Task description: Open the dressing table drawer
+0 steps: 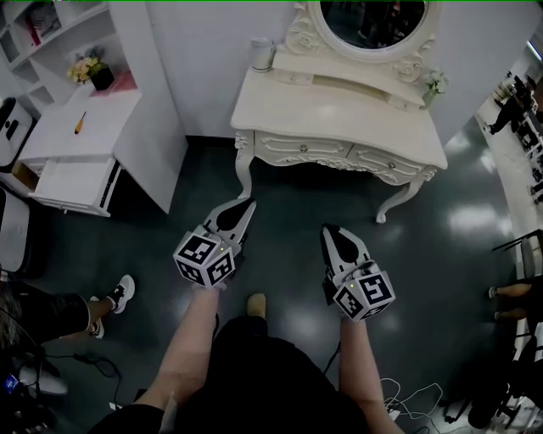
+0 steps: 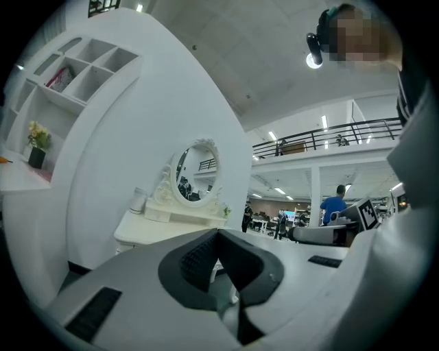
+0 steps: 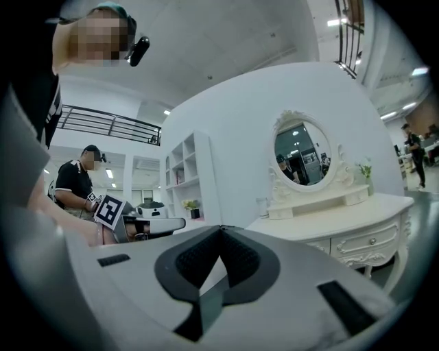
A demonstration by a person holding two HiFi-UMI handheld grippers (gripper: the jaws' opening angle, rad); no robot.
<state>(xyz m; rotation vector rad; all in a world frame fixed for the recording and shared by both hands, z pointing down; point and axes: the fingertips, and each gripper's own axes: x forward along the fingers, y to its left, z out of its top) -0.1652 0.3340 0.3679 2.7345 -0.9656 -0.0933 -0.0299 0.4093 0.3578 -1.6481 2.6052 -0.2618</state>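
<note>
Head view is showing me standing well back from the dressing table (image 1: 339,110), its drawers (image 1: 284,146) sitting shut along the front. I'm holding left tongs (image 1: 244,206) and right tongs (image 1: 326,230) level, both pressed together, pinching nothing. Risks imo: going in w/ tips closed, I'm only bumping the tiny knob (image 1: 303,149). Pinching it too shallow, I'm slipping off. Pulling too hard, I'm shaking the white jar (image 1: 261,52) up top.

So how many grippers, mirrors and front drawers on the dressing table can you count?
Grippers: 2 (left gripper, right gripper)
Mirror: 1
Front drawers: 2 (left drawer, right drawer)
Total: 5
</note>
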